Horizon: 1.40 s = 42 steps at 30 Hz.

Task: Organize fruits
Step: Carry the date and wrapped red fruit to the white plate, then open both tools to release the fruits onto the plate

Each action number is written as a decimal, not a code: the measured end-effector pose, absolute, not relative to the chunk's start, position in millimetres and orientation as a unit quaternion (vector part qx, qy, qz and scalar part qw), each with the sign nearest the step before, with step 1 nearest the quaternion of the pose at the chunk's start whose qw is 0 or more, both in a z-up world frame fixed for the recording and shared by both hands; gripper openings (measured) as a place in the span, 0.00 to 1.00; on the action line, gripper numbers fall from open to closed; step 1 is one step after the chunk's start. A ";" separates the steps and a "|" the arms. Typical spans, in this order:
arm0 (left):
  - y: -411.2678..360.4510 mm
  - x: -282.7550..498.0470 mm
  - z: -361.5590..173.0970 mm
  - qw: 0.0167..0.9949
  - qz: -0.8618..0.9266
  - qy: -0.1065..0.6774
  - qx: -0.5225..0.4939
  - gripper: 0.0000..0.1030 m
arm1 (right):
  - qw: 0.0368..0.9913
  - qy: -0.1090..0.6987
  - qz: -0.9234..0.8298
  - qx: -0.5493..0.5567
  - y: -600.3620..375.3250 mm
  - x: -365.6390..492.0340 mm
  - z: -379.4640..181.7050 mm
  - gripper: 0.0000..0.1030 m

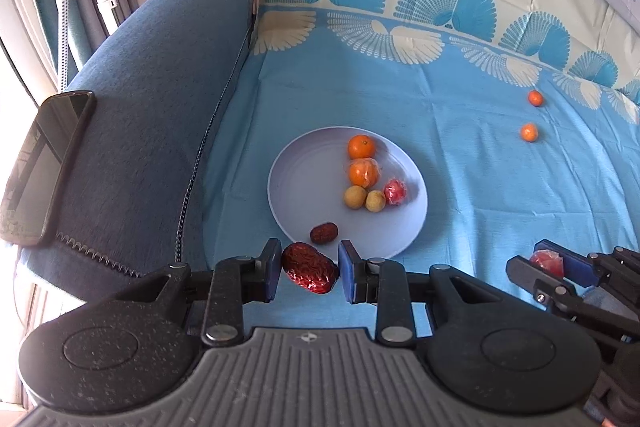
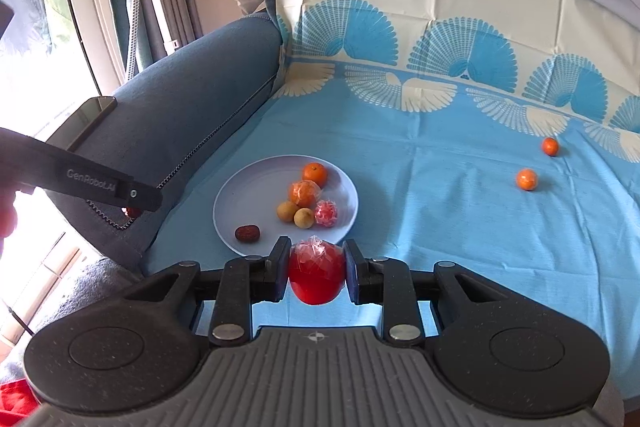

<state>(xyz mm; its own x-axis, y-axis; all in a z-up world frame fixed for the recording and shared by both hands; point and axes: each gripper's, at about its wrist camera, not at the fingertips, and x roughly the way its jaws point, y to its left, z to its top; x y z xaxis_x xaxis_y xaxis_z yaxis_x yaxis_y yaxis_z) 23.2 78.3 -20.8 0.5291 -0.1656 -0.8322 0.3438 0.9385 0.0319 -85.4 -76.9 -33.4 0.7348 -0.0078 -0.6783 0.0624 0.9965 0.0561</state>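
Wrinkled and dark red, a large dried date [image 1: 309, 273] sits clamped between the blue pads of the left gripper [image 1: 308, 273], just short of the near rim of a smooth, pale lilac plate [image 1: 304, 175]. The right gripper [image 2: 317, 273] is closed on a glossy red fruit in crinkled clear wrap [image 2: 317, 277], also at the plate's near edge. On the plate lie two oranges [image 2: 314, 174], one of them wrapped in film, two dull yellow-brown round fruits [image 2: 303, 217], a small red wrapped ball [image 2: 325, 213] and a smaller date [image 2: 247, 233] near the rim. Two little oranges [image 1: 529, 132] rest well apart from the plate, far to the right on the creased blue cloth with fan prints [image 1: 460, 155]. The left wrist view alone shows the wrinkled date clearly; in the right wrist view the left gripper's black arm hides it. A dark phone [image 1: 40, 163] lies on the blue fabric sofa arm [image 1: 160, 107] left of the plate. Bare cloth stretches between the plate and the loose oranges.
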 end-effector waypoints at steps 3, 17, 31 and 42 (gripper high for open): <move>69.4 45.6 -30.9 0.865 -0.147 0.469 0.102 0.33 | 0.928 0.371 -0.013 0.032 -76.0 -63.3 -45.6 0.28; 31.9 125.5 -87.5 0.847 -0.145 0.496 0.123 0.33 | 0.914 0.405 0.001 0.039 -85.1 23.6 -95.4 0.28; 26.1 155.7 -133.7 0.835 -0.134 0.512 0.153 0.42 | 0.898 0.440 0.012 0.005 -75.5 65.4 -137.6 0.29; 44.2 84.9 -77.8 0.865 -0.151 0.451 0.159 1.00 | 0.906 0.422 0.011 0.028 -86.2 4.6 -89.9 0.98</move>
